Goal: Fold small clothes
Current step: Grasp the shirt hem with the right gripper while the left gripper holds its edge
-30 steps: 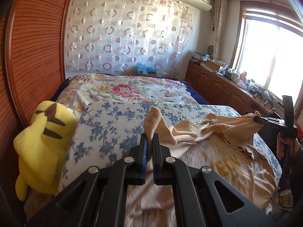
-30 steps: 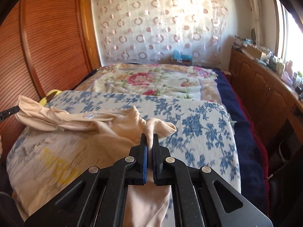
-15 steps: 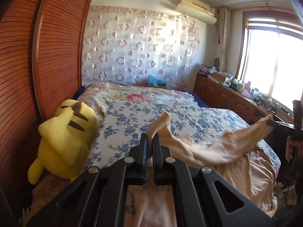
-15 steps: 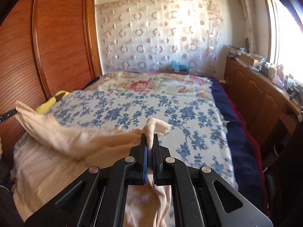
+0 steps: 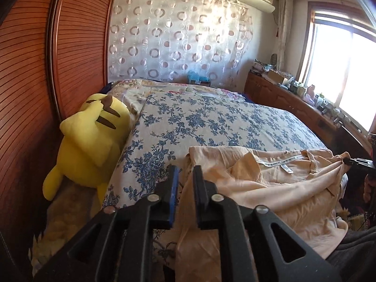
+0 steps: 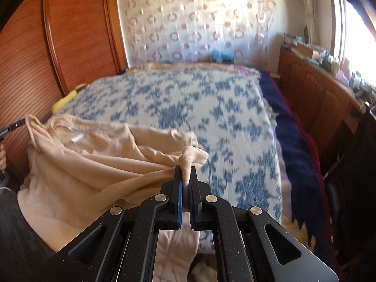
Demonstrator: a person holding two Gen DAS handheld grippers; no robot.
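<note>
Right tongs (image 6: 186, 172) pinch a peach cotton T-shirt (image 5: 270, 188) on the blue-flowered bedspread (image 5: 211, 122); left tongs (image 5: 185, 176), just parting, stand slightly open, cloth loose between them.

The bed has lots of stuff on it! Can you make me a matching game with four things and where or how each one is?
Things:
1. shirt
2. plush toy
3. left tongs
4. right tongs

Clues:
A. pinching a bunch of peach cloth
B. lying beside the wooden wall
C. spread on the near end of the blue-flowered cover
D. a little apart, with the cloth's edge between them

Pairs: 1-C, 2-B, 3-D, 4-A. The left tongs have just been opening; the shirt's edge lies between them, and they no longer pinch it.
</note>
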